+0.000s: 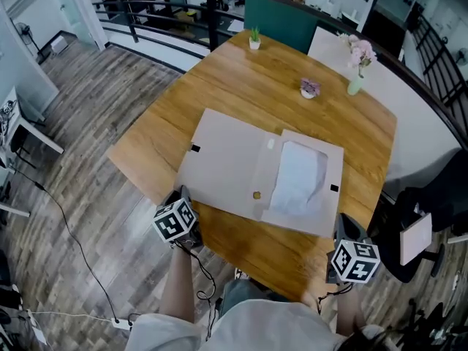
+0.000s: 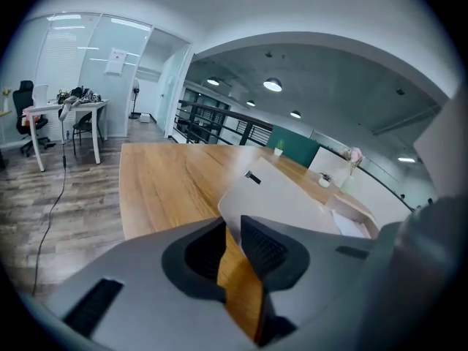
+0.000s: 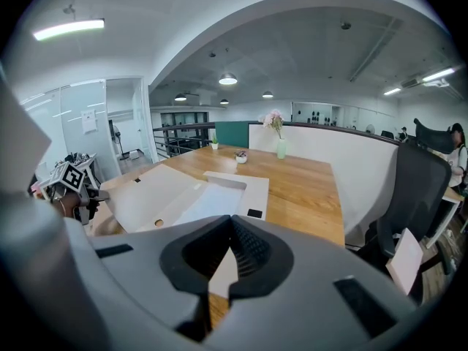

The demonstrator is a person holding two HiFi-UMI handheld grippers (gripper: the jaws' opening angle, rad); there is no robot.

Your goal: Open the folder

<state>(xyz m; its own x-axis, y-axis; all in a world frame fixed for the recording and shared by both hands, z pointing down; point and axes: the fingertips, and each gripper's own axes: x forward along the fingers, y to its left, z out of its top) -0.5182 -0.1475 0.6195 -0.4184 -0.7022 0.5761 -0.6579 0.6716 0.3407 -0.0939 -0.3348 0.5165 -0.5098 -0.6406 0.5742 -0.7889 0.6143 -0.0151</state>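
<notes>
Wooden table (image 1: 241,79) bears open folder (image 1: 227,163) holding paper (image 1: 298,178).

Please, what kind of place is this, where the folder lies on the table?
Most likely an open-plan office, perhaps on an upper level: a black railing runs behind the wooden table, an office chair stands beside it, and a glass-walled room holds a desk.

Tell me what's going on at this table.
A person holds a gripper in each hand at the near edge of a wooden table. The folder lies open and flat on it, with paper inside. Neither gripper holds anything: the left gripper has its jaws slightly apart, the right gripper has its jaws together.
</notes>
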